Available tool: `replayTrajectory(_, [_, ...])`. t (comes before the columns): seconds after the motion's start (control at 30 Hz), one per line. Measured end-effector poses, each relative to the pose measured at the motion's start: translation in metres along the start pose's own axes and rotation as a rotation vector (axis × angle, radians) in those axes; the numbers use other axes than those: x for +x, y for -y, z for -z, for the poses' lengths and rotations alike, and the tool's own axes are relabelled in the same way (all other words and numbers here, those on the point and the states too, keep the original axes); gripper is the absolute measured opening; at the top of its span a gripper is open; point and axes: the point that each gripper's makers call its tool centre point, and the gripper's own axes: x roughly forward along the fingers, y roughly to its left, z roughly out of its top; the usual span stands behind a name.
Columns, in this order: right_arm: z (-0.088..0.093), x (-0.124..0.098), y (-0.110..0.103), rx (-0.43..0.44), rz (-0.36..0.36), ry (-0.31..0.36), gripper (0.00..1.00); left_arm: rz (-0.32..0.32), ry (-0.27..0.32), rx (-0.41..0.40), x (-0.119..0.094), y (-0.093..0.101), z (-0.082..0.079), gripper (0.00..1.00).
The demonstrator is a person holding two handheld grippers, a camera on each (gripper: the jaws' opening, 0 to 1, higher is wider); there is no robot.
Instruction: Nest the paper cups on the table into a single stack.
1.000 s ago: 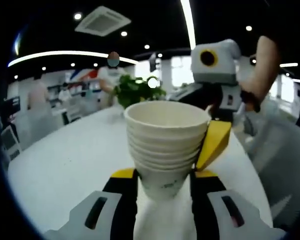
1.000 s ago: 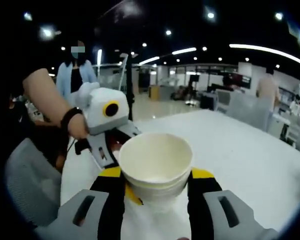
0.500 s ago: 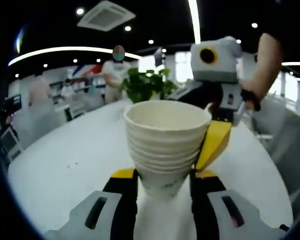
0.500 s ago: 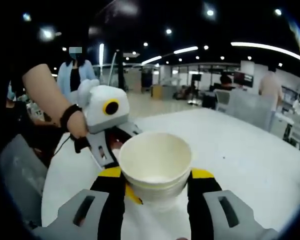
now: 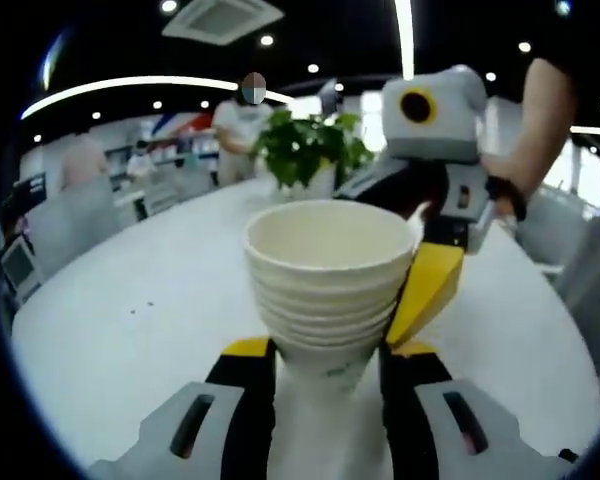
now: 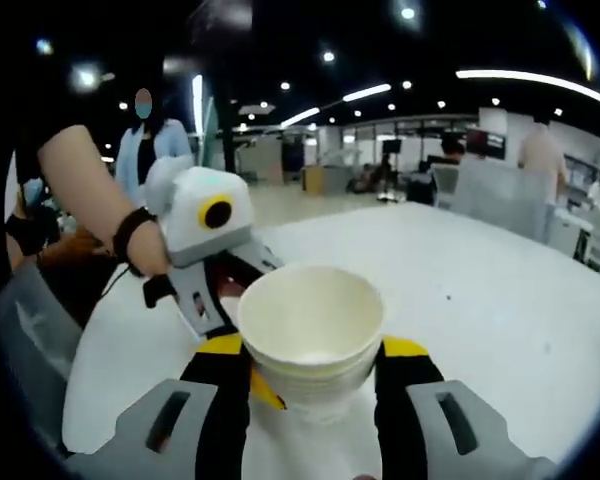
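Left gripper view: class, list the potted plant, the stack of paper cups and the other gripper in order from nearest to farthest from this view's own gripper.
1. Stack of paper cups: centre, held between the jaws of the left gripper.
2. Right gripper: right of the stack, its yellow jaw against the cups.
3. Potted plant: far across the table, upper centre.

Each camera sits low behind its own claw, looking forward along the jaws, very close to the cup stack (image 5: 325, 290) (image 6: 310, 335). The two views face each other across it, sharing the stack, the white counter (image 5: 130, 310) (image 6: 480, 290) and the opposite claw.
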Motion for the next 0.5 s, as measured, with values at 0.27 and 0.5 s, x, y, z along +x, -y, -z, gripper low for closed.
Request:
replayTrajectory(0.27, [0.0099,0.0017,0.0009,0.018,-0.012,-0.013,0.46,0.002,-0.005,-0.030,0.0044,0.0021,0.0071,0.40])
replayTrajectory(0.5, [0.0093,0.0028,-0.0008,0.026,-0.011,-0.011,0.47,0.001,-0.004,-0.028,0.0037,0.0021,0.0084,0.42])
